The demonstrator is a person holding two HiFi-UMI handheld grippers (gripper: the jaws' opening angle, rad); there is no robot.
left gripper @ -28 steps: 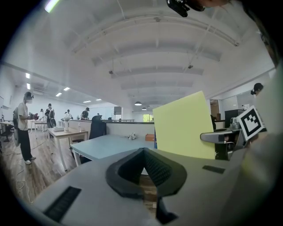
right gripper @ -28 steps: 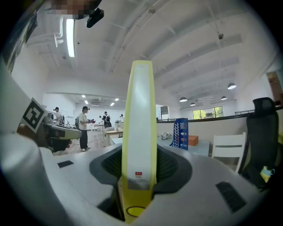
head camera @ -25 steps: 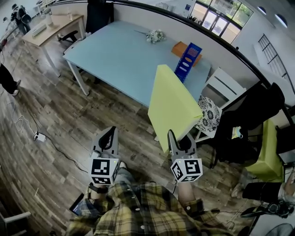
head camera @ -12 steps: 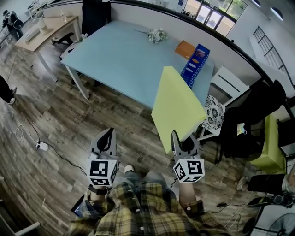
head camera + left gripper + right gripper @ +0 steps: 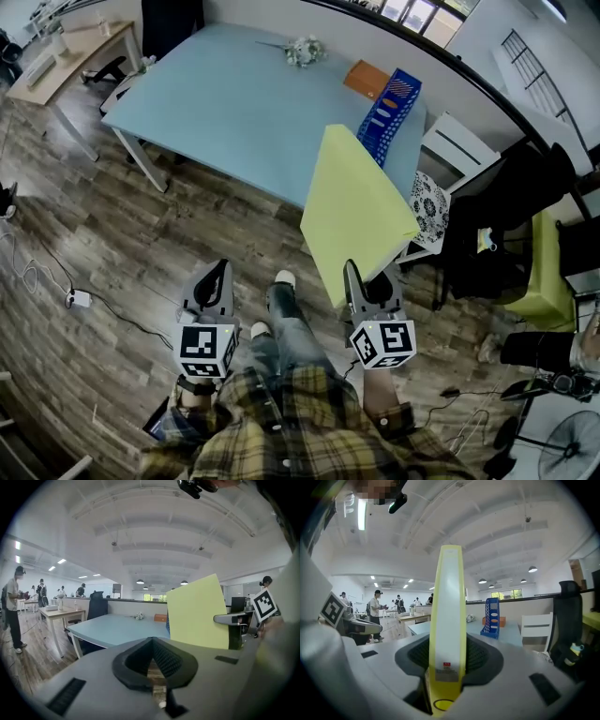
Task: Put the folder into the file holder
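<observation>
A pale blue table (image 5: 234, 112) stands on a wood-plank floor (image 5: 112, 225) in an open office, with a wooden desk (image 5: 75, 47) at far left. On the far right part of the table a blue file holder (image 5: 389, 108) stands upright. An orange box (image 5: 366, 79) lies just behind it, and a small bunch of flowers (image 5: 302, 51) lies further left.

The right gripper (image 5: 362, 283) is held low in front of the person, its jaws clamped on the bottom edge of a yellow folder (image 5: 361, 206). The folder rises up and away from it, with its top edge over the table's near right edge and short of the file holder. The left gripper (image 5: 216, 281) hangs level with it on the left, its jaws drawn together with nothing between them.

A white chair (image 5: 457, 155) and a patterned seat (image 5: 428, 211) crowd the table's right end, with black chairs (image 5: 506, 225) beyond. The floor near the table's long near edge is open, and a cable (image 5: 112, 305) trails at left.
</observation>
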